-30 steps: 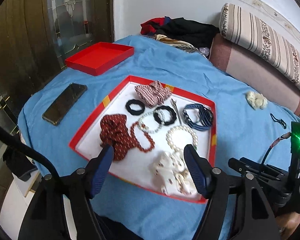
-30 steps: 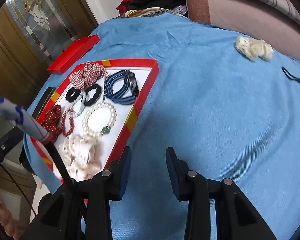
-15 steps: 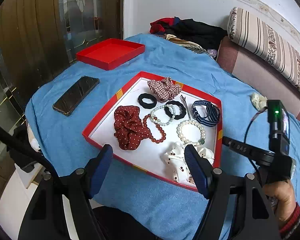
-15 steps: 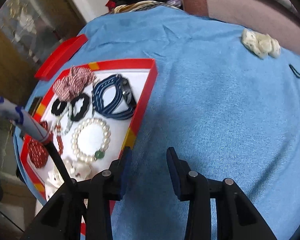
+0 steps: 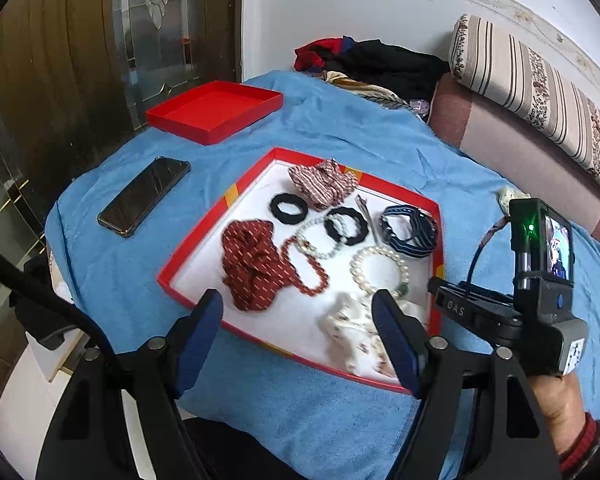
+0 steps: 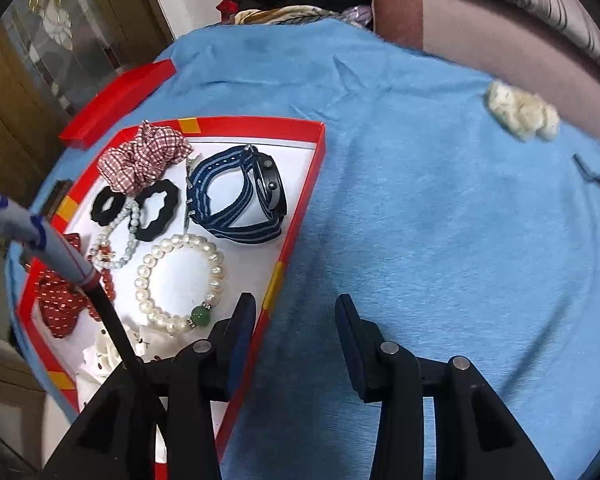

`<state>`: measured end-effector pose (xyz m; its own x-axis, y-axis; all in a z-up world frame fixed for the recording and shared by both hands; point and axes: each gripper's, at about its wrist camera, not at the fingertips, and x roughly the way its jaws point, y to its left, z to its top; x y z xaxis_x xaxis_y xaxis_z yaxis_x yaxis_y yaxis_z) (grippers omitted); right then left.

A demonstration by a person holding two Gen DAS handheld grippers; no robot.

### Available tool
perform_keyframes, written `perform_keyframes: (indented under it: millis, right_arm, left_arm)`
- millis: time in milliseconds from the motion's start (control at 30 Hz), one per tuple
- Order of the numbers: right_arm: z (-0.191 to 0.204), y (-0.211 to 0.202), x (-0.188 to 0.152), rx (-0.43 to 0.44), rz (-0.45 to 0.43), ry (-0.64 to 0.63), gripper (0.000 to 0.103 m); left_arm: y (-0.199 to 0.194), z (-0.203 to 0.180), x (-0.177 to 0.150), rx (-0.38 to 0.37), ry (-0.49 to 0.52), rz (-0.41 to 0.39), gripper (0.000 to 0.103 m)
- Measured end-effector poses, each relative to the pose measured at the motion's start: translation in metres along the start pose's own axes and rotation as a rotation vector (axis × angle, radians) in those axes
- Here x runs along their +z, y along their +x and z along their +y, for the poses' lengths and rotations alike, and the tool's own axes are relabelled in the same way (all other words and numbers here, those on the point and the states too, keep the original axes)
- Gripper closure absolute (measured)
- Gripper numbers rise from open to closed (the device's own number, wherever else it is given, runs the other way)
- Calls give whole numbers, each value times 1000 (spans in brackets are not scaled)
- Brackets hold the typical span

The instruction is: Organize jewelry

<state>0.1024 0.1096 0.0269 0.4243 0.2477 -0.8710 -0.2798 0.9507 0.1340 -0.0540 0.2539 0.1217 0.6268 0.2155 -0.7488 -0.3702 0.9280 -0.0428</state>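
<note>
right wrist view shows most jewelry already in the red tray (image 6: 296, 216), a cream scrunchie (image 6: 520, 114) and black clip (image 6: 596, 180) left outside; right claw (image 6: 296, 320) apart and empty, left claw (image 5: 296, 312) opening, empty.

A black phone (image 5: 144, 197) lies on the blue blanket (image 5: 340, 136) at the left of the frame, dark clothes (image 5: 376, 66) are heaped at upper centre beside a striped cushion (image 5: 540, 92) at upper right, and a glass-panelled wooden door (image 5: 100, 40) fills the upper left.
</note>
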Motion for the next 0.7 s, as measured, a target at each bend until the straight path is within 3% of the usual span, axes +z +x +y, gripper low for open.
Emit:
perform_keyframes:
  millis: [200,400,533,700]
  right_arm:
    - [-18,-5,-4,-34,12,77,62]
    - [-24,-17,-18,7,20,74,62]
    - [-26,-34,-31,48,-12,56,60]
    - [-29,-66,-49,5,-81,-4,54]
  left_arm:
    - [-3,-8,-1,-8,33,-22,25]
    - [-13,-19,-2,-25,63,-47,16]
    - [-20,-23,-3,-8,63,-60,15]
    - [-33,-24,-2,-3,55,-103,15]
